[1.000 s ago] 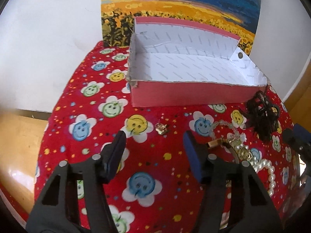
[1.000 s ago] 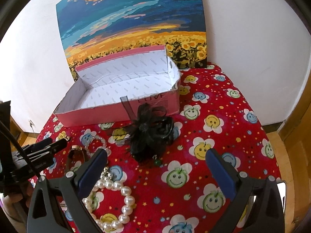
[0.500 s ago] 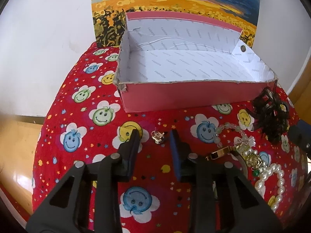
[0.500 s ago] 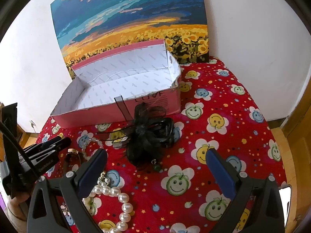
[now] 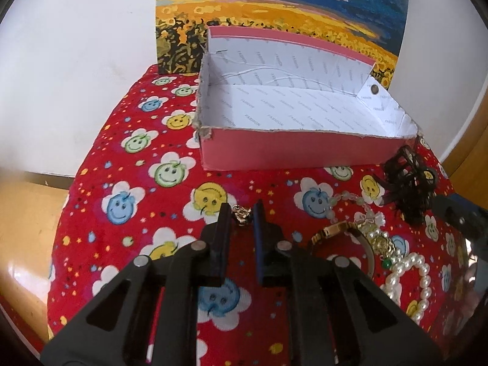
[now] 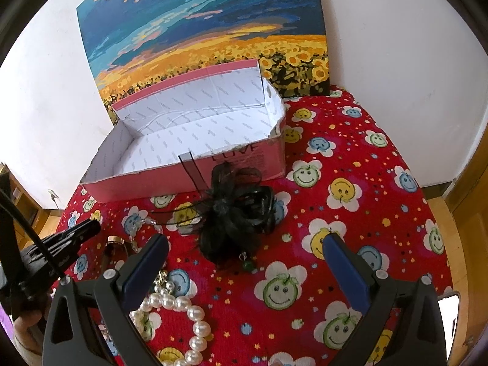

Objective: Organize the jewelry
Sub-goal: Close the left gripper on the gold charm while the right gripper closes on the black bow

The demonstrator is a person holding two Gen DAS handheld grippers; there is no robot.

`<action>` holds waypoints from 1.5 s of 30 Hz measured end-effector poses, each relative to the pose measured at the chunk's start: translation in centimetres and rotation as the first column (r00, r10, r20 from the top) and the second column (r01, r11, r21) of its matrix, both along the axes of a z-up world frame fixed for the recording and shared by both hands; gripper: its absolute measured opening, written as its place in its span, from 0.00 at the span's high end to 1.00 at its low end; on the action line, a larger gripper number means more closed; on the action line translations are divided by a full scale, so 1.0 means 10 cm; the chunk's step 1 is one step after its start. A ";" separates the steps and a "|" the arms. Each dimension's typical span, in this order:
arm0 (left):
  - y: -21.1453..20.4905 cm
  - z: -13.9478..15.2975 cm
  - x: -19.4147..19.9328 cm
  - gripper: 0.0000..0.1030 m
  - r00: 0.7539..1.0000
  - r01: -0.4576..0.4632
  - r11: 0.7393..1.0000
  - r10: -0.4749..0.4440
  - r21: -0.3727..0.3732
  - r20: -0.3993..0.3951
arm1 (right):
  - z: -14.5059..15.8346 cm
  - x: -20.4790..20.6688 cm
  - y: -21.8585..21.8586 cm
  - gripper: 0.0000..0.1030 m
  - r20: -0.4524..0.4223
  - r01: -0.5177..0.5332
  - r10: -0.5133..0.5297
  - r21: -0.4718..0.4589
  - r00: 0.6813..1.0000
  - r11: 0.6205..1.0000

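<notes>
Pinching a small gold trinket (image 5: 242,214) betw. its tips, the left gripper (image 5: 242,212) sits narrow, jaws apparently touching it on both sides; piece still low on the cloth at 12 o'clock of the tool. Right gripper (image 6: 244,253) hangs wide, holding nothing, over the black hair flower (image 6: 235,210). Risk: trinket is tiny, could slip or snag the red smiley cloth (image 5: 128,183) on lift. Pink box (image 5: 292,152) empty at 12, pearls (image 5: 408,280) at 3. White wall, sunflower painting (image 6: 207,30) behind.
</notes>
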State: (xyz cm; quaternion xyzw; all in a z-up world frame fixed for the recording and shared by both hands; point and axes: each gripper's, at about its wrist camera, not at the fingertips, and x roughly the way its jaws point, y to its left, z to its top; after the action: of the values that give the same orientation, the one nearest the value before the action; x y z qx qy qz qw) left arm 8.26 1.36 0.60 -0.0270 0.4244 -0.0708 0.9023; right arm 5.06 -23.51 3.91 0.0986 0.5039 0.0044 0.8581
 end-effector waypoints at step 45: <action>0.03 0.22 -0.26 0.94 1.000 -0.003 1.000 0.003 -0.022 0.020 | 0.02 0.09 0.07 0.49 0.024 -0.023 0.024 -0.025 0.999 0.999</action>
State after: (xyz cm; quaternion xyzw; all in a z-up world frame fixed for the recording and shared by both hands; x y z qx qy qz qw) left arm 5.68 1.67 2.85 -0.0366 0.4145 -0.0744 0.9063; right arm 5.92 -22.78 4.11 0.0819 0.4945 0.0093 0.8653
